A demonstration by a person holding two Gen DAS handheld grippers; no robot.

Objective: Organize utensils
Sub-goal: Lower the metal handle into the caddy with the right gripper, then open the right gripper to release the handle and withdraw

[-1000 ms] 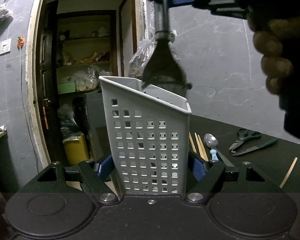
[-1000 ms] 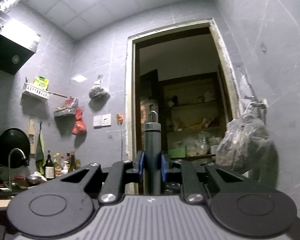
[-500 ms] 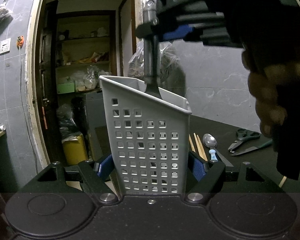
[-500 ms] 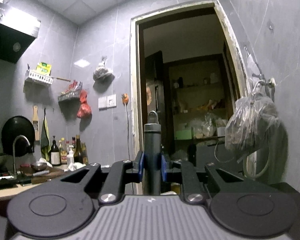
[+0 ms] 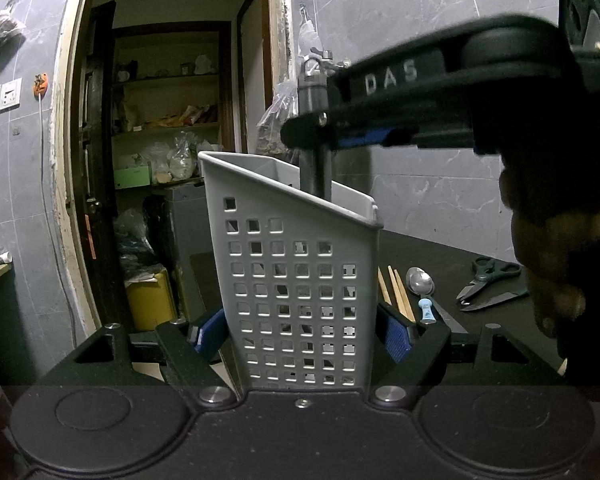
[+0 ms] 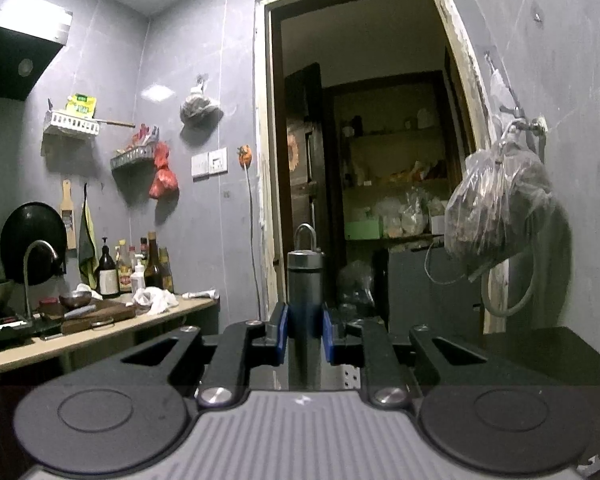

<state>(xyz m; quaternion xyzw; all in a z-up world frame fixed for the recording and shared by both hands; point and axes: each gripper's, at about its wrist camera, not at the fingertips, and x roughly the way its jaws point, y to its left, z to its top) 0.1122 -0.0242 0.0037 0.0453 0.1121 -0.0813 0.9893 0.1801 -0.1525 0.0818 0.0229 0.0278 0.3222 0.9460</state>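
My left gripper point(image 5: 302, 330) is shut on a grey perforated utensil holder point(image 5: 296, 280) that stands upright on the black counter. My right gripper point(image 6: 305, 334) is shut on the dark round handle of a spatula point(image 6: 305, 276), held upright. In the left wrist view the right gripper point(image 5: 320, 136) is just above the holder's rim and the spatula handle point(image 5: 315, 172) goes down inside the holder. The blade is hidden inside it.
On the black counter point(image 5: 452, 264) right of the holder lie wooden chopsticks point(image 5: 396, 292), a spoon point(image 5: 420, 284), scissors point(image 5: 488, 276) and a knife point(image 5: 496, 300). A doorway point(image 5: 160, 160) opens behind. A plastic bag point(image 6: 500, 204) hangs on the right wall. A cluttered kitchen counter point(image 6: 100, 320) stands at left.
My right gripper has come down with the spatula. Its blade, above the holder's rim a second ago, is now inside the holder. The left gripper and holder have stayed put.
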